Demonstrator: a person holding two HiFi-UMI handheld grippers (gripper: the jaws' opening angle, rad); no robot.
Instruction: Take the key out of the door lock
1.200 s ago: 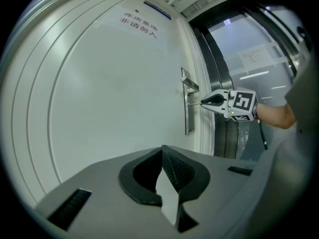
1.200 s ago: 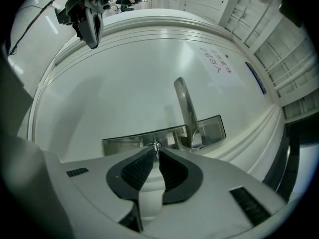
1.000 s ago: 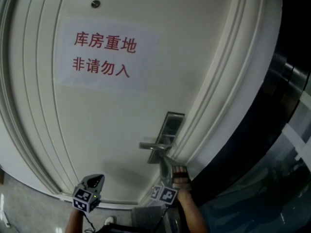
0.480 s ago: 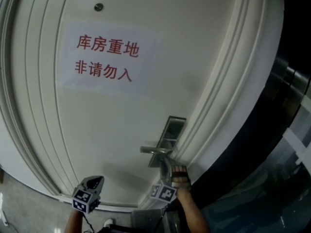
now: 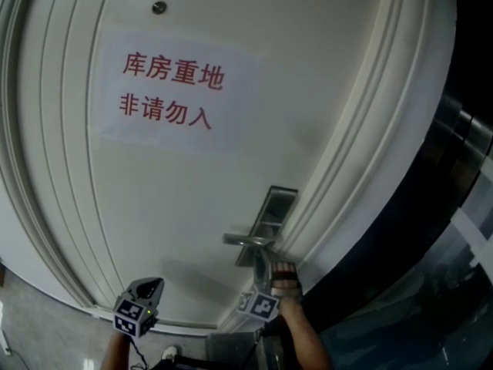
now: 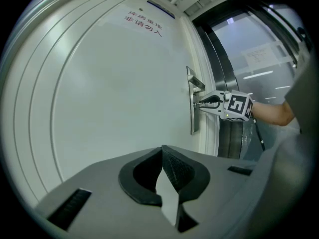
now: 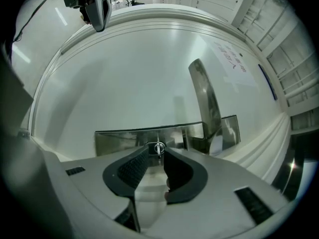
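A white door carries a steel lock plate with a lever handle. In the right gripper view the small metal key sticks out of the lock plate under the handle. My right gripper is level at the lock. Its jaws have just been opening and are now open, with the key between the tips. The left gripper view shows the right gripper side-on at the plate. My left gripper hangs back at lower left, shut on nothing, pads meeting at the tip.
A paper sign with red characters is stuck on the door below a peephole. Ribbed door-frame mouldings run right beside the lock. Beyond them stands a dark glass partition. A shoe shows on the floor below.
The door has slid slightly down in the head view. Both grippers stay in place, the right one still at the lock under the handle.
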